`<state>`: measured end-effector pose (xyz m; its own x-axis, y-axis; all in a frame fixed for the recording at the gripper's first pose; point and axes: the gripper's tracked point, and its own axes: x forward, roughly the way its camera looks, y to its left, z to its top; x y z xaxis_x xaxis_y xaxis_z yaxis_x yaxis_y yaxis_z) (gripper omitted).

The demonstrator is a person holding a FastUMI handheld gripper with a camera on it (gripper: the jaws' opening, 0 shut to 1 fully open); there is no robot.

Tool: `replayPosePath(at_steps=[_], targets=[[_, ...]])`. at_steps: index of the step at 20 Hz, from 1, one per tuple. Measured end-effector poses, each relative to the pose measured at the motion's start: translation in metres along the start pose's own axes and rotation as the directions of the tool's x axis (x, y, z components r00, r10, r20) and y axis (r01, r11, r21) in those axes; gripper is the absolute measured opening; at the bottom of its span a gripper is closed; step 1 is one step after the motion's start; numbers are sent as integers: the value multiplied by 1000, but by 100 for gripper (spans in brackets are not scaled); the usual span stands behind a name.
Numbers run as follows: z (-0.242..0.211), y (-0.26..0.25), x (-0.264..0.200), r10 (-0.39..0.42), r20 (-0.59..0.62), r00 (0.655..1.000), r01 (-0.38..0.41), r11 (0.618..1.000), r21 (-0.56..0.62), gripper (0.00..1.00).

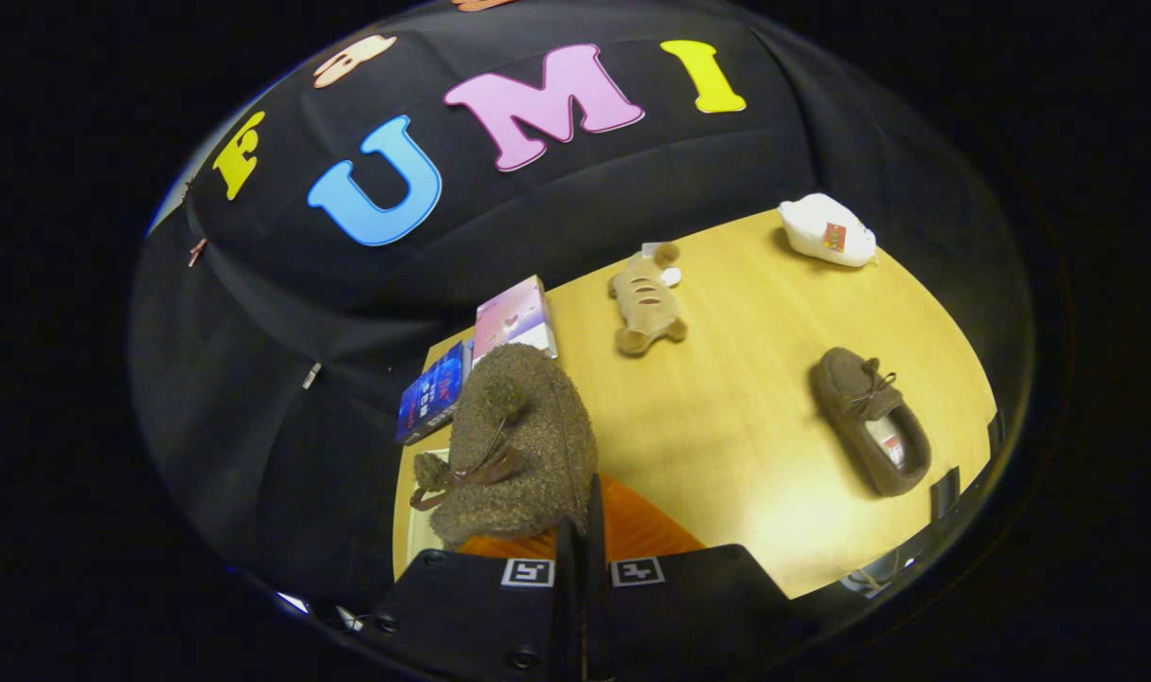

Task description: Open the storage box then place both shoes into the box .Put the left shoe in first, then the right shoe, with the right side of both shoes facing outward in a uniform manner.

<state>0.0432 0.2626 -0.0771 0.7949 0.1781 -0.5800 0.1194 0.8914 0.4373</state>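
Hand-held gripper (583,540) pinches lifted shoe (518,445), toe pointing away toward the wall.

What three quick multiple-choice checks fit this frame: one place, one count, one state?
1. The plush toy lies: A on the table; B inside a shoe; C between the jaws.
2. Brown shoes in view: A one; B two; C three.
3. The jaws are: A wide open; B closed at the near shoe's edge; C closed on the plush toy.

Key:
1 A: it rests on the bare wooden table, beyond the jaws.
2 B: the near shoe at the gripper, and the far shoe on the table.
3 B: the jaws stand together against the near shoe's rim.
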Motion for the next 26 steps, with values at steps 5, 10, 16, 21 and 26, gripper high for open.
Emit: replayPosePath(at_steps=[5,10,16,21,26], targets=[[-44,61,32,35,-94,995,-41,997,-60,7],[-89,79,76,-7,-170,985,-1,999,-53,7],[-129,75,118,-95,-225,970,82,994,-67,8],[-159,79,145,-107,-277,955,94,994,-58,13],[-197,104,124,15,-394,919,-51,995,-82,91]])
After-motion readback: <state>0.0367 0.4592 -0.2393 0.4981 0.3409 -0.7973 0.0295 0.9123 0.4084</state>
